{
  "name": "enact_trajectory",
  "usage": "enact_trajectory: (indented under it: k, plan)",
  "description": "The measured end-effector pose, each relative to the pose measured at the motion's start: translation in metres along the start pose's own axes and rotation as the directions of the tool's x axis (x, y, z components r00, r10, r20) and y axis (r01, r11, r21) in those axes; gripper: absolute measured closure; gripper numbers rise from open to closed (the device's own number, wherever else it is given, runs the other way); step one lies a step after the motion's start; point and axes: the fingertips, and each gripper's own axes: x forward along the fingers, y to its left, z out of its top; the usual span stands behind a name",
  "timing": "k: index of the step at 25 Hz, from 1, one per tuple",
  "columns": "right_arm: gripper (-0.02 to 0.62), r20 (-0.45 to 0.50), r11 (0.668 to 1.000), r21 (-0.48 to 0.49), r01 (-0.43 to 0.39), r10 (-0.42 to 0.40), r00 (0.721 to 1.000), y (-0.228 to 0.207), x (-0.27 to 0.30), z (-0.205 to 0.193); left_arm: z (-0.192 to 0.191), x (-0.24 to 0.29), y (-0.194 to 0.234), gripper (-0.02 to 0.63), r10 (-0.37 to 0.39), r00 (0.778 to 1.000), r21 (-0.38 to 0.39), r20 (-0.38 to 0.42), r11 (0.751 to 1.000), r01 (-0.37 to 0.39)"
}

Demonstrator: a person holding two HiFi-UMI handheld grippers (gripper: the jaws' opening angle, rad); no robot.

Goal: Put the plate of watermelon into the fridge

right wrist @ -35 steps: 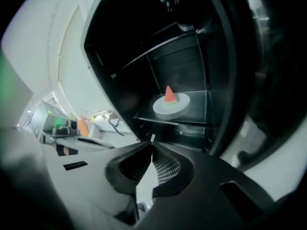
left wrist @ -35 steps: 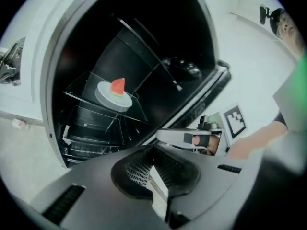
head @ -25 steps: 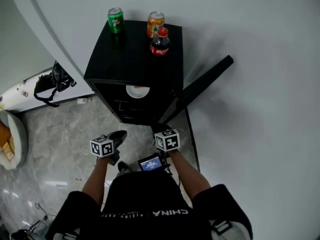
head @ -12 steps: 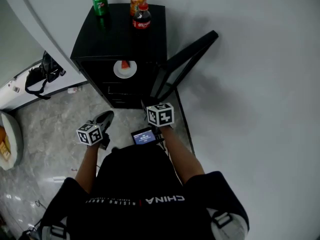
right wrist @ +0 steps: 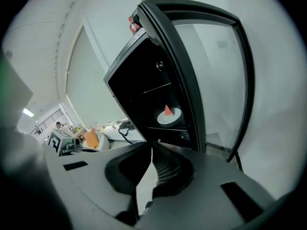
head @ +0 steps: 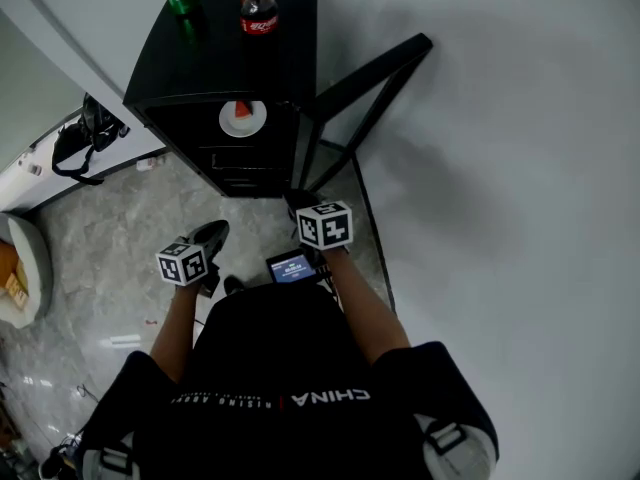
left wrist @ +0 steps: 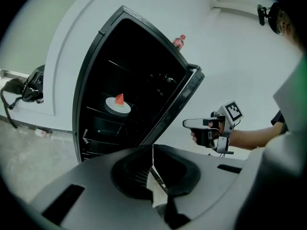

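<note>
White round plate [head: 243, 120] carrying red watermelon wedge [head: 241, 108] sits on shelf inside black fridge [head: 225, 63], black-framed glass door [head: 365, 93] standing open. My left hand-held gripper [left wrist: 152, 150] and right hand-held gripper [right wrist: 152, 150] both closed, empty, held clear of fridge. Placing looks done, door probably next.

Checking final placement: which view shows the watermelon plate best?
Left gripper view: the watermelon plate sits unobstructed on a fridge shelf. Right gripper view shows it beside the door frame. Head view shows it from above, tiny.
</note>
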Motion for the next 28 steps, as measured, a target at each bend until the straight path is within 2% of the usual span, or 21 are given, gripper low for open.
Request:
enact_trajectory:
  k: [4,8,11,14,17,21,28]
  plan:
    - [0.577,-0.089,0.997,-0.071,-0.042,0.036,0.995,-0.017,-0.015,-0.027,-0.024,0.014,-0.024,0.592,0.036,0.999,0.004,-0.032,0.999,-0.036]
    - [0.577,-0.173,0.991,-0.11,-0.079,0.059,0.983,-0.023,-0.021,-0.057,-0.06,0.01,-0.056,0.592,0.031,0.998,-0.043,-0.049,0.999,-0.033]
    - [0.575,-0.17,0.988,-0.125,-0.086,0.064,0.983,-0.02,-0.021,-0.064,-0.089,-0.001,-0.05,0.592,0.052,0.995,-0.079,-0.084,0.995,-0.059]
    - [0.577,-0.155,0.989,-0.133,-0.063,0.042,0.987,-0.016,-0.032,-0.072,-0.094,-0.015,-0.039,0.592,0.099,0.993,-0.109,-0.063,0.988,-0.106]
    - [0.577,-0.153,0.989,-0.144,-0.015,-0.008,0.988,-0.009,-0.05,-0.089,-0.088,-0.03,-0.051,0.592,0.073,0.997,-0.061,-0.019,0.995,-0.074]
    - [0.575,-0.14,0.99,-0.14,0.016,-0.036,0.989,0.024,-0.065,-0.12,-0.114,-0.067,-0.063,0.592,0.058,0.998,0.012,-0.01,0.998,-0.058]
    - [0.577,-0.131,0.979,-0.193,0.073,-0.099,0.986,0.088,-0.111,-0.189,-0.203,-0.131,-0.079,0.592,0.042,0.999,-0.011,-0.022,0.999,-0.042]
